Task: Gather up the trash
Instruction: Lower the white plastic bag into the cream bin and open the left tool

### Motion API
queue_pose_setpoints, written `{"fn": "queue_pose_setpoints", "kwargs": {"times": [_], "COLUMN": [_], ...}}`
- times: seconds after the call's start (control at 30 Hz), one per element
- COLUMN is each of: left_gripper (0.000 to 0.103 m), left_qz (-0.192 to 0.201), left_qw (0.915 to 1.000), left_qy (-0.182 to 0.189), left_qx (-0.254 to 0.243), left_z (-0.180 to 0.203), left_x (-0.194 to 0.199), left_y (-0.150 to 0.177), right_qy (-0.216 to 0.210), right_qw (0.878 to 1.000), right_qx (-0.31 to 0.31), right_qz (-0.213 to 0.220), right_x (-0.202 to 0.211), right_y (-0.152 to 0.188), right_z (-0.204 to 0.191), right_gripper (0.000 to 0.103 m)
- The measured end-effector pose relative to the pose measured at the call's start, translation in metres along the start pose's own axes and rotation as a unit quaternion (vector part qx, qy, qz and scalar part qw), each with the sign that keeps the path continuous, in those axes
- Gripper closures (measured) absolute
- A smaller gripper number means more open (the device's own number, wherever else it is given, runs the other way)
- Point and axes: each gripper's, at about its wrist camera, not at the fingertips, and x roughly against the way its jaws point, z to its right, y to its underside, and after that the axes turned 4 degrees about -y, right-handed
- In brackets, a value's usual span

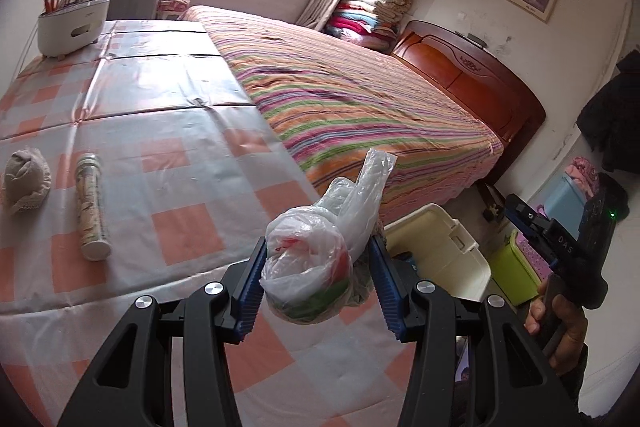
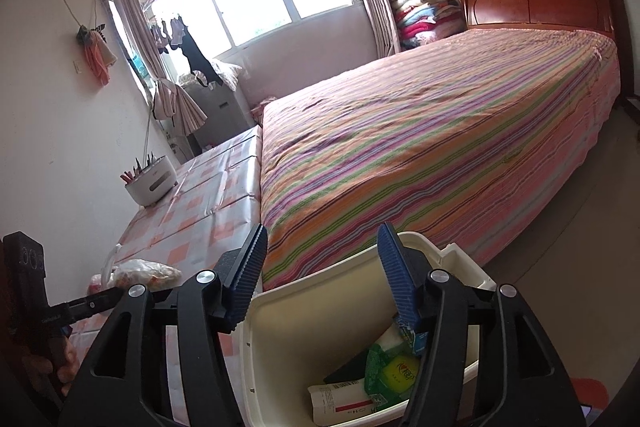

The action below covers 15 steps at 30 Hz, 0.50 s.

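My left gripper (image 1: pixel 318 247) is shut on a knotted clear plastic bag (image 1: pixel 308 267) with red and green scraps inside, held above the table's near edge. The cream trash bin (image 1: pixel 436 247) stands on the floor to its right, between table and bed. In the right wrist view my right gripper (image 2: pixel 323 231) stands open with nothing between its blue pads, hovering over the same bin (image 2: pixel 304 327). Several wrappers and a white tube (image 2: pixel 344 403) lie inside the bin. On the checked tablecloth lie a printed tube (image 1: pixel 93 207) and a beige crumpled wad (image 1: pixel 26 183).
A white caddy of pencils (image 1: pixel 72 23) sits at the table's far end. The striped bed (image 1: pixel 360 95) runs along the table's right side, with its wooden headboard (image 1: pixel 472 75) beyond. A green box (image 1: pixel 512 275) stands next to the bin. A hand (image 1: pixel 560 319) holds the right gripper.
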Motion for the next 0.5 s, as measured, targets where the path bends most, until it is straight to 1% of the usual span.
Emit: {"fn": "queue_pose_setpoints", "kwargs": {"times": [0.03, 0.1, 0.27, 0.5], "left_gripper": [0.055, 0.055, 0.055, 0.055], "left_qz": [-0.003, -0.011, -0.031, -0.055], "left_qw": [0.9999, 0.9994, 0.9963, 0.9917], "left_qy": [0.009, 0.022, 0.04, 0.055], "left_qx": [-0.007, -0.024, -0.069, -0.103], "left_z": [0.01, 0.031, 0.078, 0.12], "left_x": [-0.003, -0.011, -0.032, -0.056], "left_y": [0.0, 0.0, 0.006, 0.016], "right_qy": [-0.001, -0.001, -0.008, -0.016], "right_qw": [1.0, 1.0, 1.0, 0.999], "right_qx": [0.0, -0.004, -0.021, -0.039], "right_qz": [0.003, 0.007, 0.019, 0.034], "right_x": [0.002, 0.005, 0.014, 0.024], "right_y": [0.0, 0.0, -0.003, -0.006], "right_z": [0.0, 0.002, 0.009, 0.02], "right_gripper": [0.043, 0.042, 0.041, 0.039]}}
